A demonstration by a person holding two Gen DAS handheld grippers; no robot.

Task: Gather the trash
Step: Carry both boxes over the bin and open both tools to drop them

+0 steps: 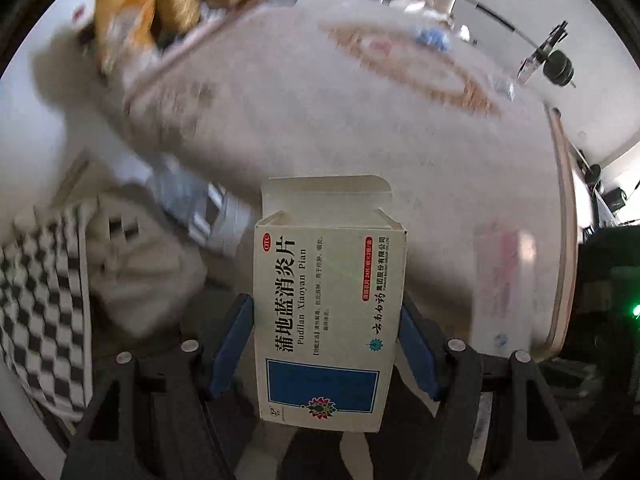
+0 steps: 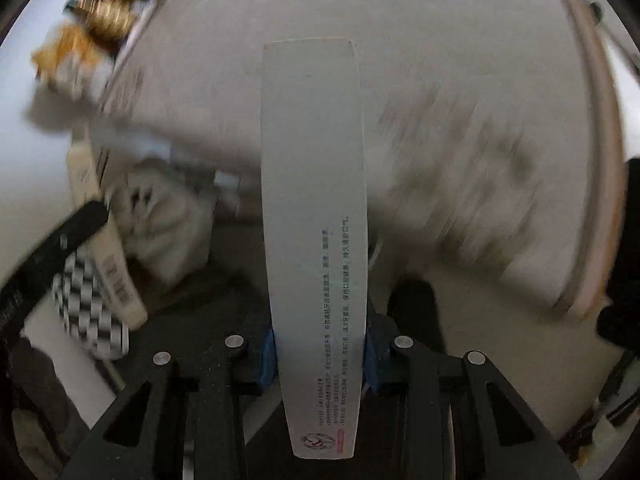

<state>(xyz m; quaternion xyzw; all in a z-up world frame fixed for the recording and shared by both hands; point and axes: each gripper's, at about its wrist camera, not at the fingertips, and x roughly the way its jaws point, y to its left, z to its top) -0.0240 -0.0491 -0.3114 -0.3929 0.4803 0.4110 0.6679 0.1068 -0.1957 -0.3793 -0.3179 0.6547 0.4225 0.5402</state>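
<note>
My left gripper (image 1: 326,312) is shut on a white medicine box (image 1: 328,312) with Chinese print and a blue panel; its top flap stands open. The box is held above a pale round table (image 1: 320,120). My right gripper (image 2: 320,344) is shut on a long white toothpaste box (image 2: 314,208) that points away from me over the same table (image 2: 460,100). Both views are blurred by motion.
A cardboard box with orange and white wrappers (image 1: 132,28) sits at the table's far left. A white crumpled bag (image 1: 140,264) and a checkered cloth (image 1: 44,308) lie lower left. Blue scraps (image 1: 434,38) lie at the far side. A cream tube (image 2: 108,252) shows at left.
</note>
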